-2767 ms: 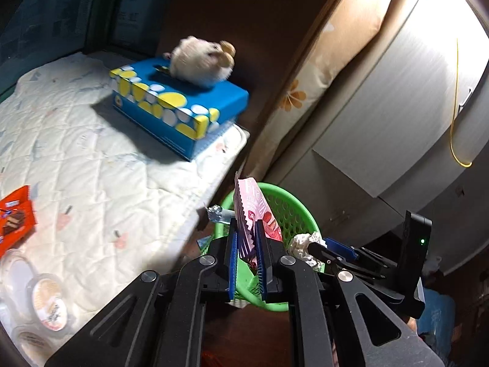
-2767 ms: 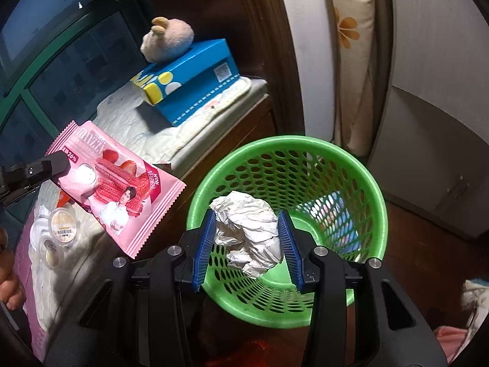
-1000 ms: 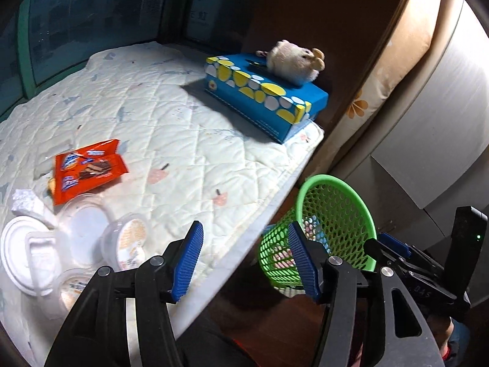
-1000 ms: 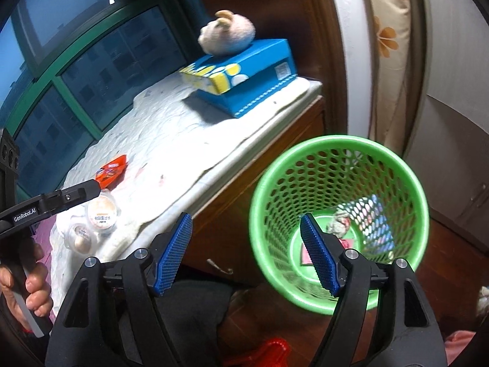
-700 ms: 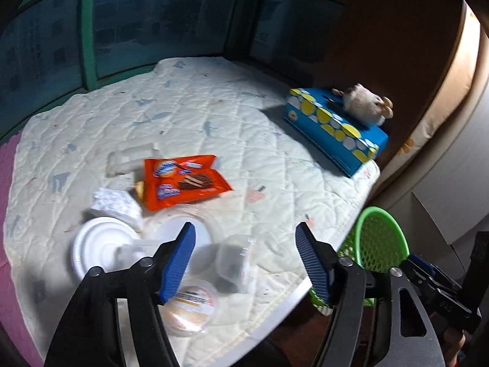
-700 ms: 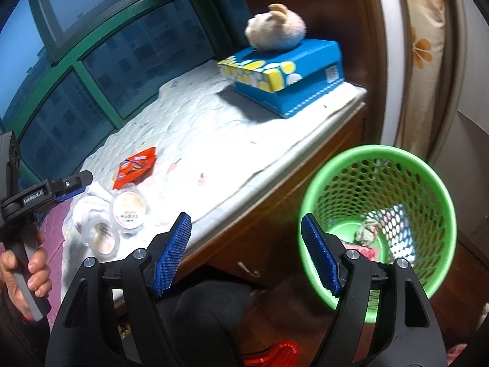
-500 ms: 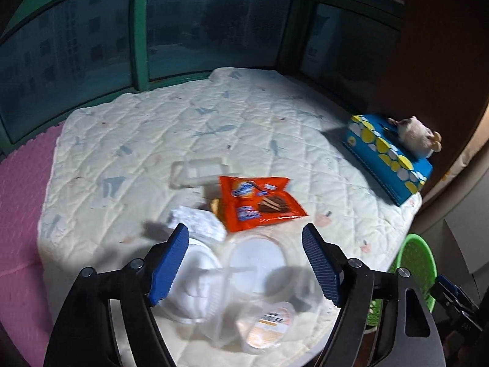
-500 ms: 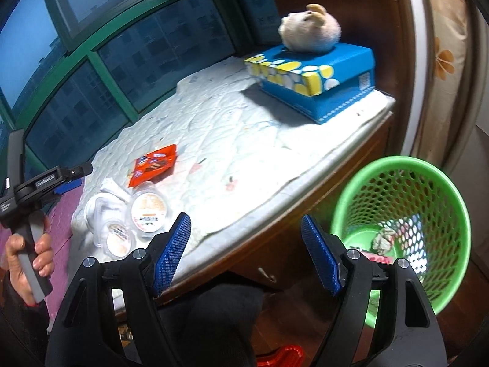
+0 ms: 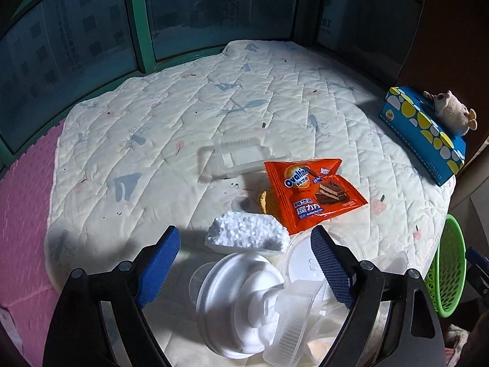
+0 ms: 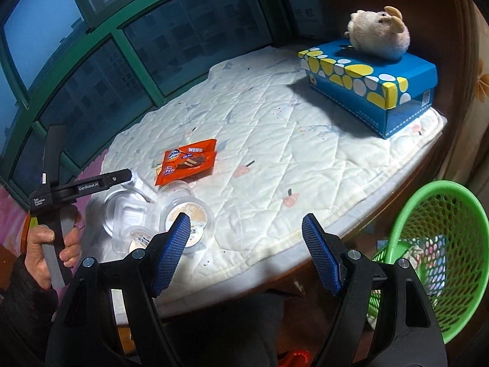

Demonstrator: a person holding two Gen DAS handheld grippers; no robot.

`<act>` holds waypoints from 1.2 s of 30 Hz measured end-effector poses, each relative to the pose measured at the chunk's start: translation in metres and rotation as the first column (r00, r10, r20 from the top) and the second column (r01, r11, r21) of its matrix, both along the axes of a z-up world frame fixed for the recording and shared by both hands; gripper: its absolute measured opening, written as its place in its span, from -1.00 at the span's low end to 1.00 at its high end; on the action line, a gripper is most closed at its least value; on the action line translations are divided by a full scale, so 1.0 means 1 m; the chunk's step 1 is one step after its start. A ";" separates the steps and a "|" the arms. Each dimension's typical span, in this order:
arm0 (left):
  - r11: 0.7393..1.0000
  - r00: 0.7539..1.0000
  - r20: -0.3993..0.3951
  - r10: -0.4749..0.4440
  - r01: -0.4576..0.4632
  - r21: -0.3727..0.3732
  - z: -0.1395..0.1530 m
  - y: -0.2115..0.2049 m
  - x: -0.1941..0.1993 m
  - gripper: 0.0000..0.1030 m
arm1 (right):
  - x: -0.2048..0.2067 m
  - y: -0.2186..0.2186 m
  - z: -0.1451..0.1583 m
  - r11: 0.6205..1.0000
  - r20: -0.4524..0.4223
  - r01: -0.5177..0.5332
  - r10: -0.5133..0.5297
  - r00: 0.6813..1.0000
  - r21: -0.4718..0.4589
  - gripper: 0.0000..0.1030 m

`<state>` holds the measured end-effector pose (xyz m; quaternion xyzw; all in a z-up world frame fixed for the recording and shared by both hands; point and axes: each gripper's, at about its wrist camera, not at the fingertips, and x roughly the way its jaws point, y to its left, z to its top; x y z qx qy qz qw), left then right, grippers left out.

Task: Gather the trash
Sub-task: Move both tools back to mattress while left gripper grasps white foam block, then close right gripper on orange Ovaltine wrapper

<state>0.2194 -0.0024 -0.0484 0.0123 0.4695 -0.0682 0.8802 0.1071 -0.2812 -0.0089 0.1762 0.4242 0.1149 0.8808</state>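
Hovering over foam lump, jaws spread.

Quilted white mattress pad w/ small prints covers the window seat, blue tissue box w/ yellow & white dots near its far corner, beige plush toy on top, green-framed windows behind.

The pad is soft quilted cloth, and the orange wrapper on it is shiny, crinkly foil. The cups and tray are clear, smooth plastic, the white lump looks like rough foam, and the basket is green plastic full of holes. The box is smooth card, the toy is fuzzy, and the gripper pads are bumpy blue rubber.
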 end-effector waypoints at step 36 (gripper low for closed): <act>0.986 0.997 0.064 0.033 -0.022 -0.164 0.034 0.056 0.007 0.07 | 0.148 0.124 -0.024 0.976 -0.176 -0.217 0.215 0.961 0.008 0.86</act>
